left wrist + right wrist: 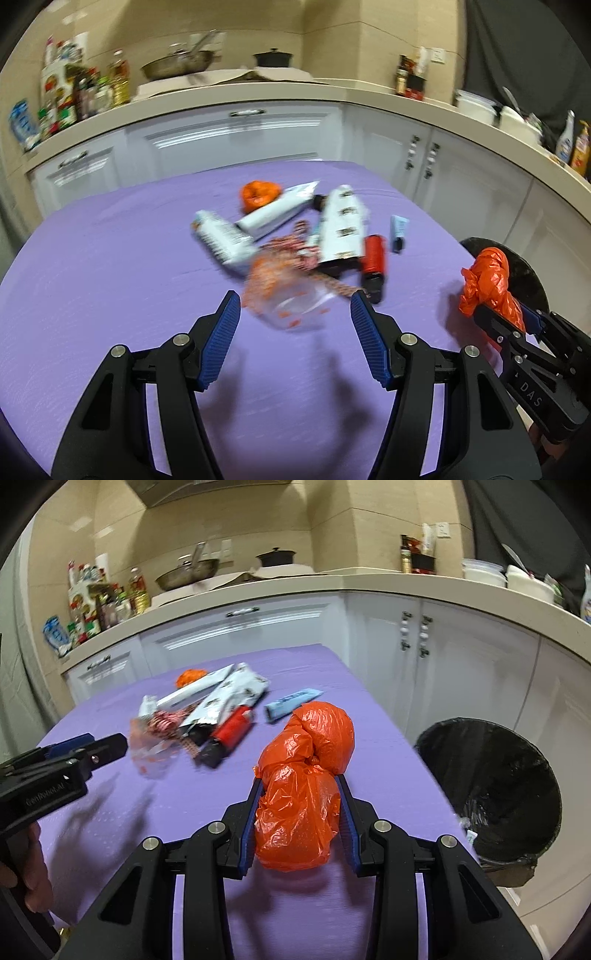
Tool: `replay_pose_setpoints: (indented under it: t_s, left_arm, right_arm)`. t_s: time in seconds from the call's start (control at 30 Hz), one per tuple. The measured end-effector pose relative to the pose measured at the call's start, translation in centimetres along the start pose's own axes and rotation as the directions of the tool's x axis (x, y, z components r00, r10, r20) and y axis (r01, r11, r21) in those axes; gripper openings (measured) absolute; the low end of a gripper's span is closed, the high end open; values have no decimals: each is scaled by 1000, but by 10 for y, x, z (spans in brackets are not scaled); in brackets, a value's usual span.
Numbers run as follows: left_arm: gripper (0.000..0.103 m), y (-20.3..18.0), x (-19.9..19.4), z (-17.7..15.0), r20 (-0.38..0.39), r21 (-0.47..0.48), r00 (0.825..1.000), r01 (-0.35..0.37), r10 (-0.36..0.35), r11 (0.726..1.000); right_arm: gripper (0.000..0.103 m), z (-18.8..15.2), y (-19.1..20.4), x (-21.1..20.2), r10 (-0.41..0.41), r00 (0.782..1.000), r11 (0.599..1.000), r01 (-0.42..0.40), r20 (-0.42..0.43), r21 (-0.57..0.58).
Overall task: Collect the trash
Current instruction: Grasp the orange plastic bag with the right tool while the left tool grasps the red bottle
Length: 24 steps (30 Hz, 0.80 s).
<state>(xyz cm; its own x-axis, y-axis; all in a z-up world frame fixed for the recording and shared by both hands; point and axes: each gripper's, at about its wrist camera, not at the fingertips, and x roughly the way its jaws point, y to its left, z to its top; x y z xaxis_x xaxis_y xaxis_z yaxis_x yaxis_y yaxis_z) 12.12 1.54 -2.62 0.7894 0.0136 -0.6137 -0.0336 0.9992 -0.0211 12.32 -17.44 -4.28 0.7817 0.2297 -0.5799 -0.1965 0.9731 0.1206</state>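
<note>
white cabinets (236, 140) under beige tiled wall (332, 33).

Glossy crinkled orange plastic bag (303, 786); matt purple cloth-like table cover (110, 277); ribbed blue gripper pads (221, 343); shiny black bin liner (495, 782).

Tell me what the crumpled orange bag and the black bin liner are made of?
The crumpled orange bag, squeezed in the right gripper, looks like thin glossy plastic film: it wrinkles sharply and glints. The black bin liner looks like thin shiny plastic too, creased with bright highlights; the bin beneath it is hidden.
</note>
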Motion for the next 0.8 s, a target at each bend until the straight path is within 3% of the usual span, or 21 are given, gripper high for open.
replay_pose_setpoints:
  t_s: [0.4,0.8]
  left_arm:
    - [36,-51,48,21,-59,63,998,39,-36,997]
    - [29,-63,84,18,-185,76,982,50,-36,996]
  right_arm:
    - [38,2,-43,-1,25,1000,998,-25,4,54]
    - [38,3,-62,2,33,999,996,-33,2,81]
